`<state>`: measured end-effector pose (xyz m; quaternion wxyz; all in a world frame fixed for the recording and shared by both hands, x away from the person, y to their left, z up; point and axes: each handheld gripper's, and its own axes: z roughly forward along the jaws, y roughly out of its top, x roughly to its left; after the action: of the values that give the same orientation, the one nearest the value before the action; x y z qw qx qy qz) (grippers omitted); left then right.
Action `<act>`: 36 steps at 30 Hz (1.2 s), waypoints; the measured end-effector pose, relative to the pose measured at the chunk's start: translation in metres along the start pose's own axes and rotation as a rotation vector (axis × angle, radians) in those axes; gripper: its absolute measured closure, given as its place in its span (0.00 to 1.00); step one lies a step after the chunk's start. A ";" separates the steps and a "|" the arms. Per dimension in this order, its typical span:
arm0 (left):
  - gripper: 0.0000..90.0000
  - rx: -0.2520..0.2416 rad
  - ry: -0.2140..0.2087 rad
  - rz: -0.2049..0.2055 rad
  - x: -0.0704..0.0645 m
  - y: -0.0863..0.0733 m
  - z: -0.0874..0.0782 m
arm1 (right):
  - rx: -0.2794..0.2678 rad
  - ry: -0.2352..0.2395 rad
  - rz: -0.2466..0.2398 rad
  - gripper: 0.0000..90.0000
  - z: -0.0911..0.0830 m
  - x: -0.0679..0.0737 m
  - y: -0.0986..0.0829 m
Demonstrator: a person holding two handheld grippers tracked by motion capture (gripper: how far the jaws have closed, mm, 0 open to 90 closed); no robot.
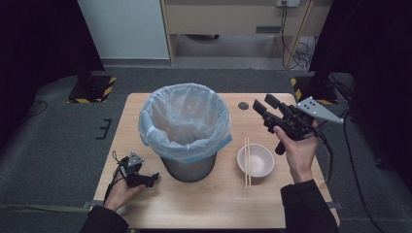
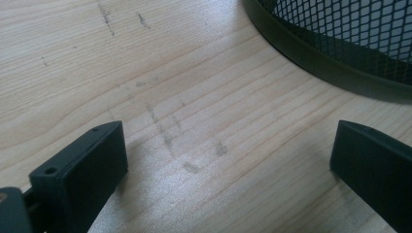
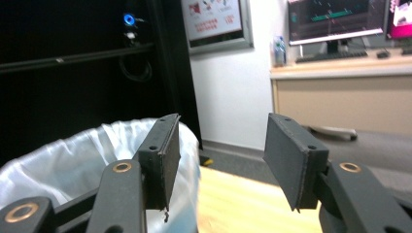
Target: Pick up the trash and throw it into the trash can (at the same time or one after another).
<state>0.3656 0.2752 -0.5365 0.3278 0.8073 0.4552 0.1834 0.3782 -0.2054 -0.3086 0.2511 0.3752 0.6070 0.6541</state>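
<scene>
Holding the right tongs (image 1: pixel 265 109) open and empty above the desk (image 1: pixel 204 204), we judge the next move is lowering onto the chopsticks (image 1: pixel 247 162) across the bowl (image 1: pixel 256 160), beside the bin (image 1: pixel 187 128); left tongs (image 1: pixel 151 178) rest open.

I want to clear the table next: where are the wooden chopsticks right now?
In the high view, the pale wooden chopsticks lie across the left rim of the white bowl, right of the lined mesh bin.

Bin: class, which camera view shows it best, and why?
The high view: the whole bin stands mid-table with its bag liner. The left gripper view catches its mesh base; the right gripper view catches part of its liner.
</scene>
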 end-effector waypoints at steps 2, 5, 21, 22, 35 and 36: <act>0.00 0.000 0.000 0.000 0.000 0.000 0.000 | 0.018 -0.015 0.008 0.52 -0.004 -0.006 -0.012; 0.00 0.000 0.000 0.000 0.000 0.000 0.000 | 0.049 -0.034 0.014 0.52 -0.009 -0.014 -0.027; 0.00 0.000 0.001 0.000 0.000 0.000 0.000 | 0.219 -0.126 0.032 0.55 -0.014 -0.044 -0.098; 0.00 0.000 0.001 0.000 0.000 0.000 0.000 | 0.225 -0.129 0.034 0.55 -0.014 -0.044 -0.101; 0.00 0.000 0.000 0.000 0.000 0.000 0.000 | 0.444 -0.172 0.038 0.62 -0.001 -0.048 -0.153; 0.00 0.000 0.000 0.000 0.000 0.000 0.000 | 0.458 -0.175 0.038 0.62 0.001 -0.047 -0.155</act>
<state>0.3656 0.2751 -0.5365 0.3276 0.8072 0.4554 0.1834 0.3871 -0.2209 -0.4701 0.1985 0.4889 0.7082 0.4691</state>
